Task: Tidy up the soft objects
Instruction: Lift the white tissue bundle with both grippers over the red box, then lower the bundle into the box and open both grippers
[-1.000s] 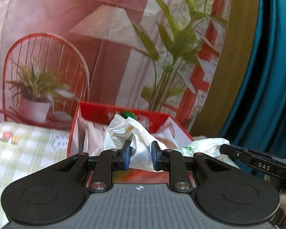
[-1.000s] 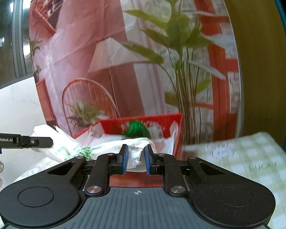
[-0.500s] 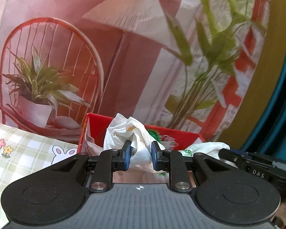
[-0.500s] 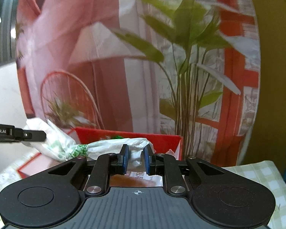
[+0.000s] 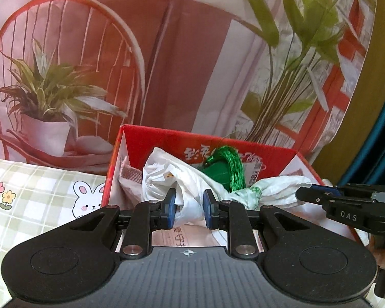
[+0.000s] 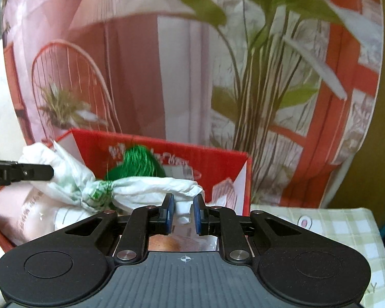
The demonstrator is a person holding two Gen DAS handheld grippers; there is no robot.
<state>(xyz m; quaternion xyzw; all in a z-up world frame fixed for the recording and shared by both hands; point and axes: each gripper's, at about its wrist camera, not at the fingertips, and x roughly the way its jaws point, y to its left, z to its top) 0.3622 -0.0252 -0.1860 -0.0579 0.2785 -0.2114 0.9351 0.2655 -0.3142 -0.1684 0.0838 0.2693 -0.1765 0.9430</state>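
White plastic bag (image 5: pixel 166 177) held over red box (image 5: pixel 166 138) containing green tassel (image 5: pixel 228 169).

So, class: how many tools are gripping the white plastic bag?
2. The left tool clamps one end of the white plastic bag, and the right tool clamps the other, above the red box.

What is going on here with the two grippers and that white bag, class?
A person holds a gripper in each hand, and both are clamped on one knotted white plastic bag. The left gripper pinches one bunched end, the right gripper the other, with the bag stretched between them over an open red cardboard box. A green tassel and other soft items lie in the box. The box stands on a green checked cloth.
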